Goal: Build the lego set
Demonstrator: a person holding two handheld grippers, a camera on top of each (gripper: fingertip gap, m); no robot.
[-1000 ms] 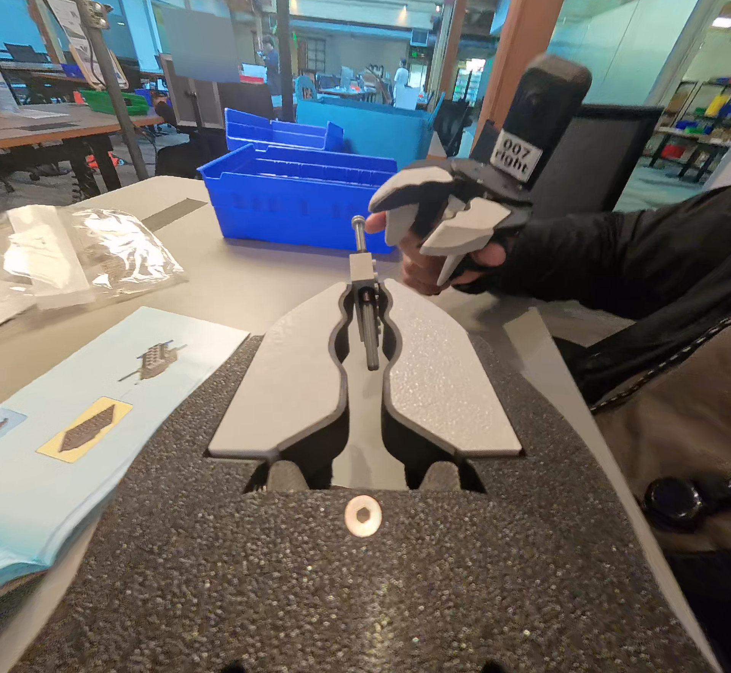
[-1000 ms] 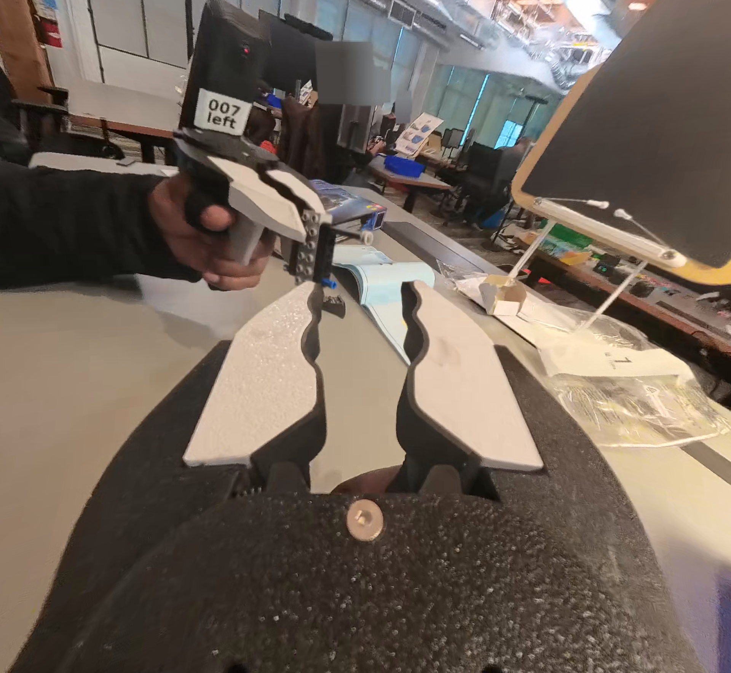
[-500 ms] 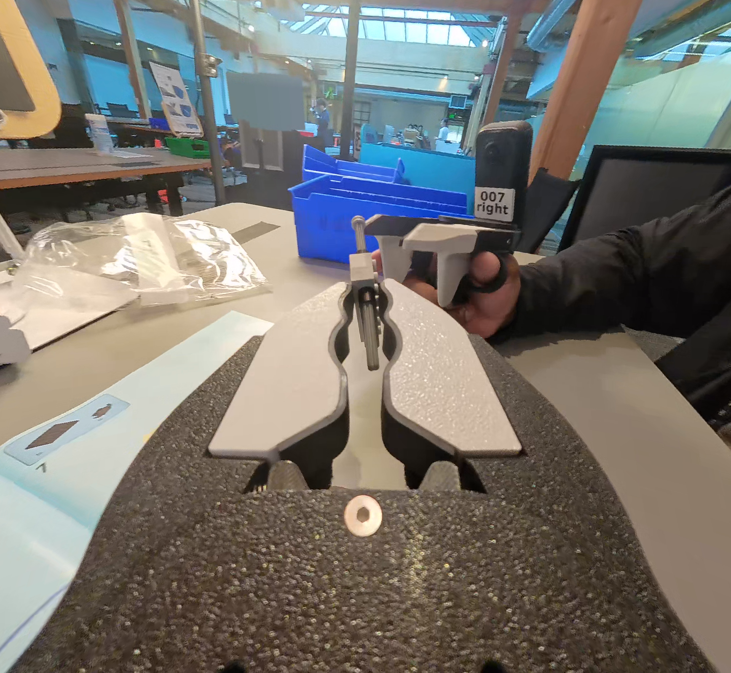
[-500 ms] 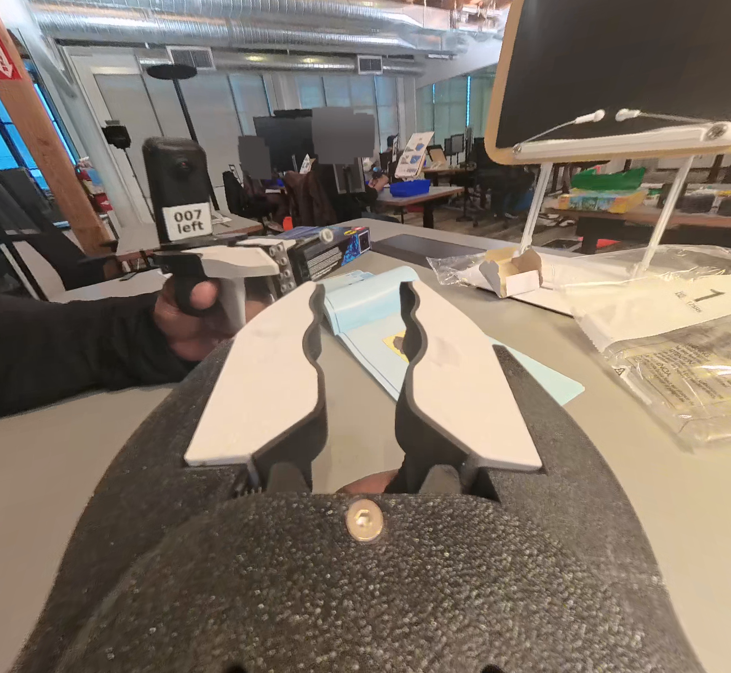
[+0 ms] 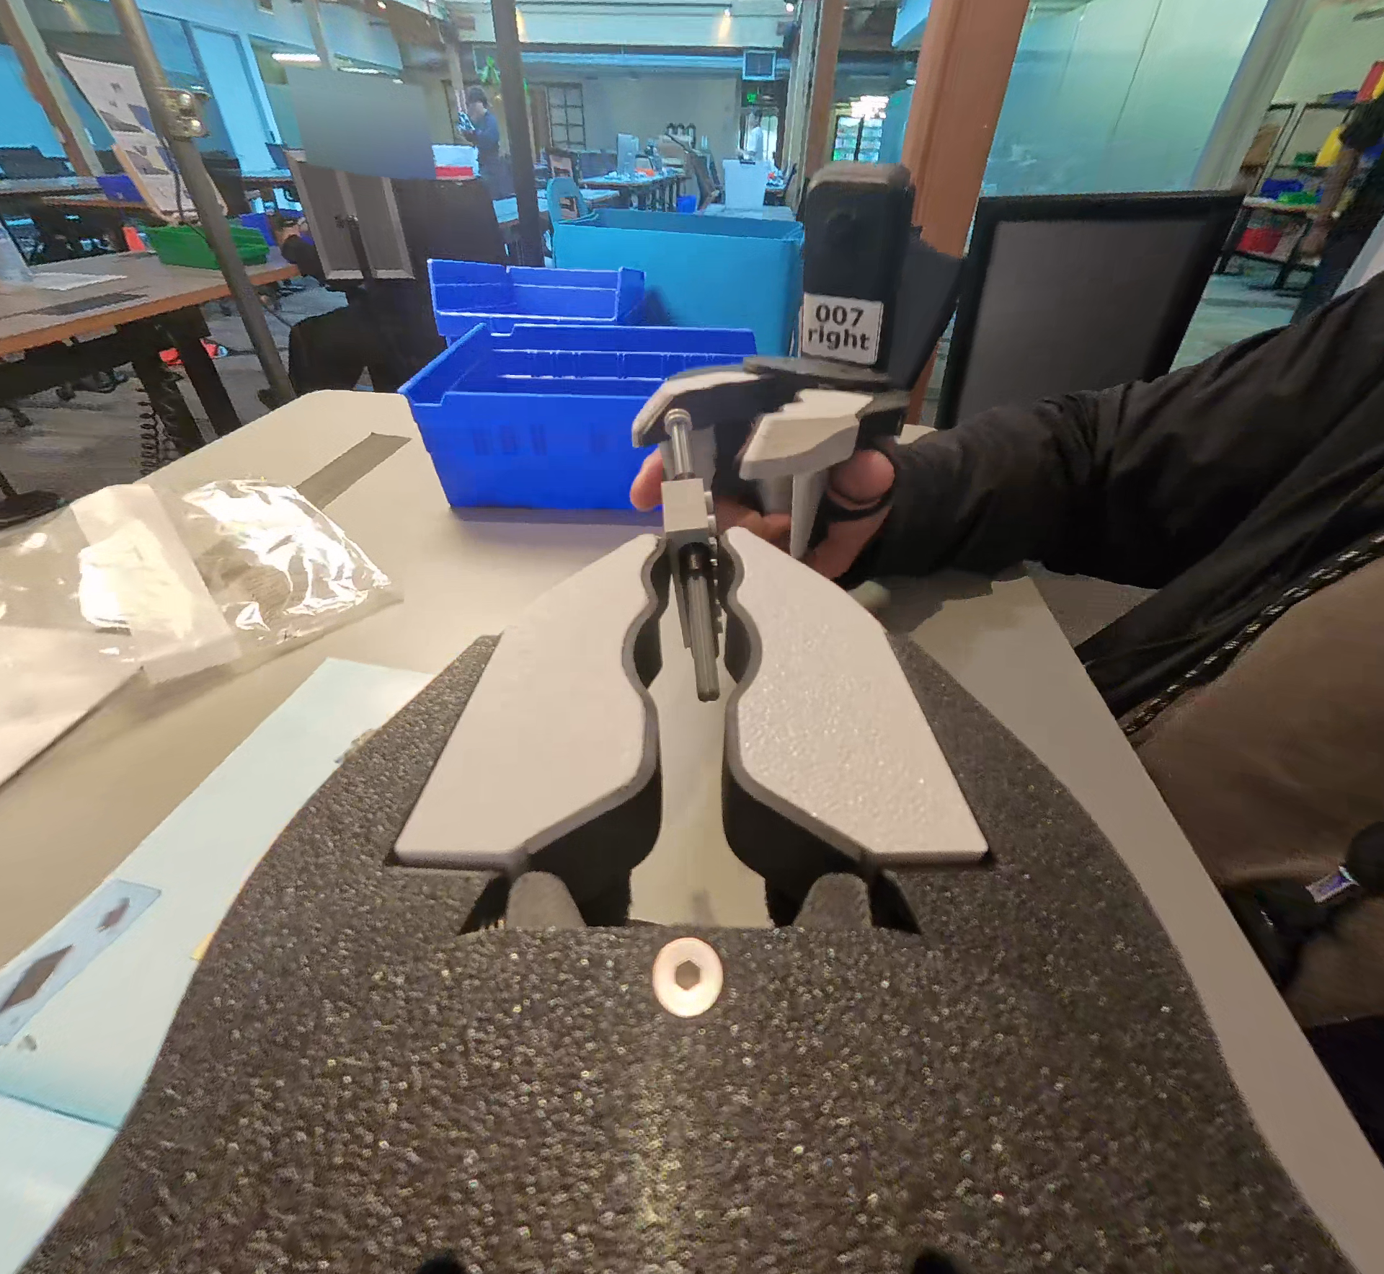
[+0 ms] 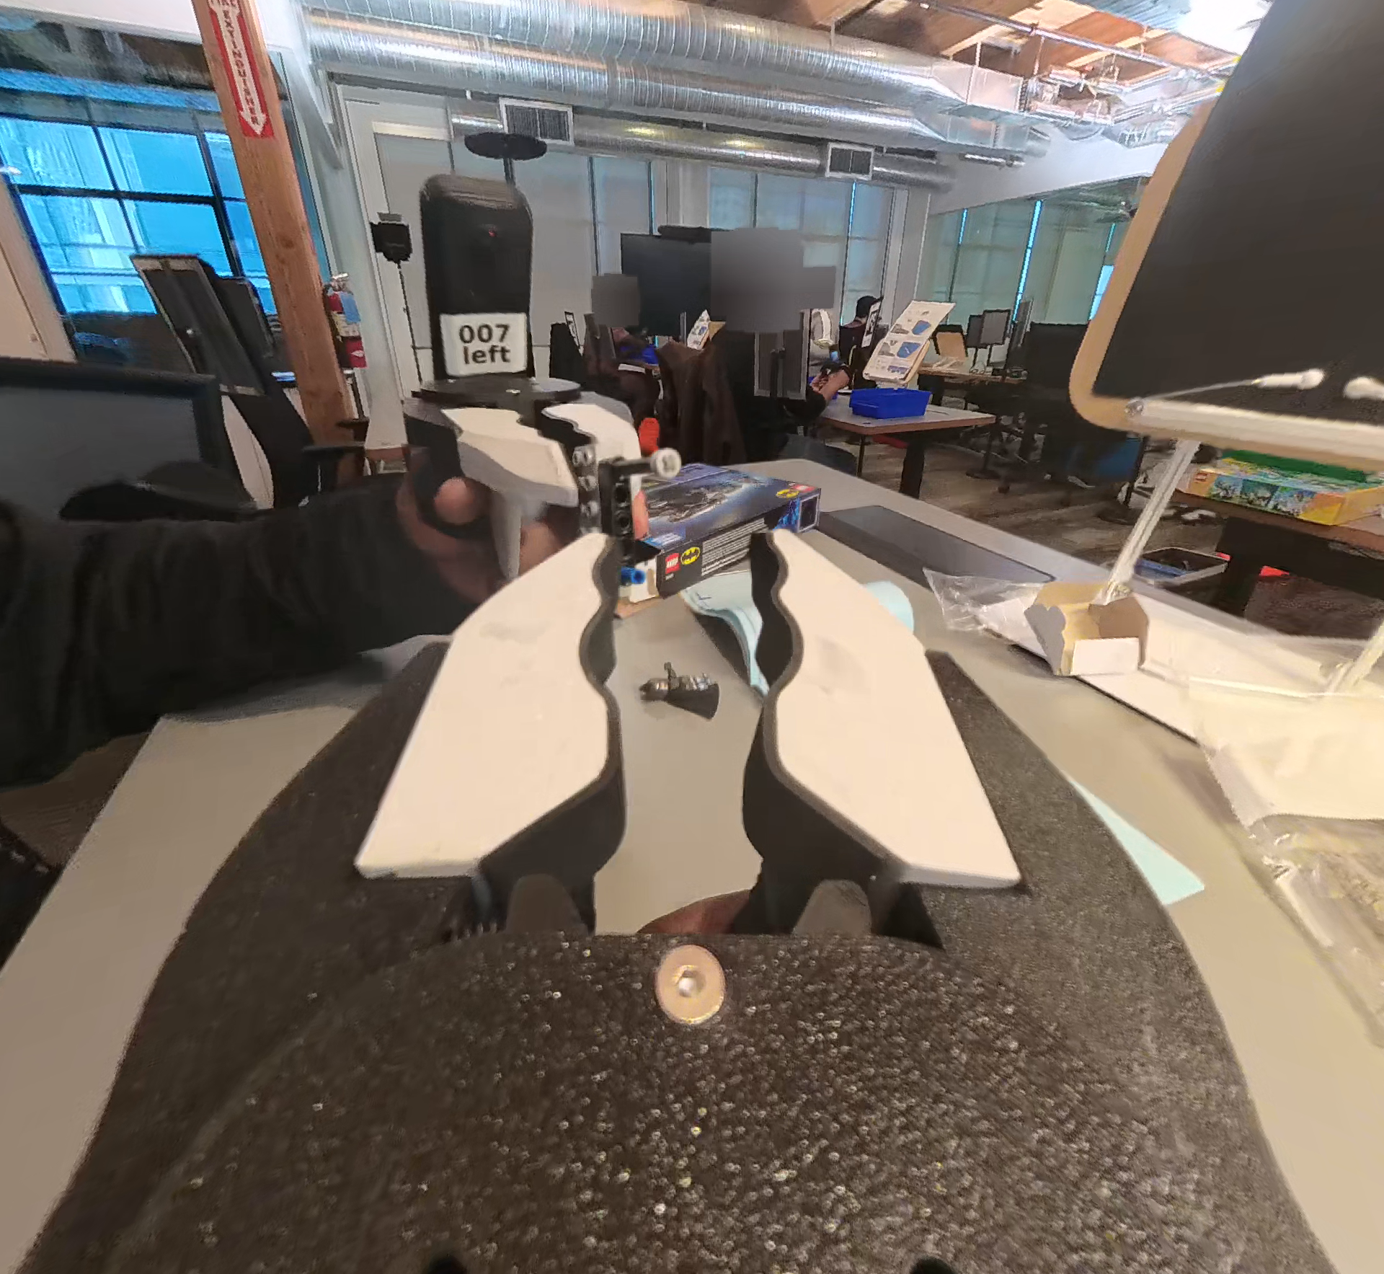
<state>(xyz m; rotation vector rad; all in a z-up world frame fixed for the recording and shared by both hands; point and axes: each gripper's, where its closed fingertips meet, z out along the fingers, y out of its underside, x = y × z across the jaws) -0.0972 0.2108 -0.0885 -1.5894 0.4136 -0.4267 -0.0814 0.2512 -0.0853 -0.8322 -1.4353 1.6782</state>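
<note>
Left hand-held gripper (image 5: 693, 567) is nearly closed, its pads pressed on a small grey and black brick assembly (image 5: 693, 526) with a metal-grey axle (image 5: 700, 639) running back between the fingers and poking up past the tips. Right hand-held gripper (image 6: 681, 564) stands open with nothing between its fingers; its tip sits just beside the axle's top end. The assembly is held up off the counter (image 5: 524, 564), so a bump from the right tip could twist it in the narrow grip or knock it loose, and a drop would likely land near the counter's right edge by the sleeve (image 5: 1123, 474). A small dark piece (image 6: 678, 687) lies on the counter below the right fingers and could be swept aside. Room is tight: blue bin (image 5: 539, 444) just behind, booklet (image 5: 225, 826) and plastic bags (image 5: 187, 579) to the left, a box (image 6: 719, 526) close by
</note>
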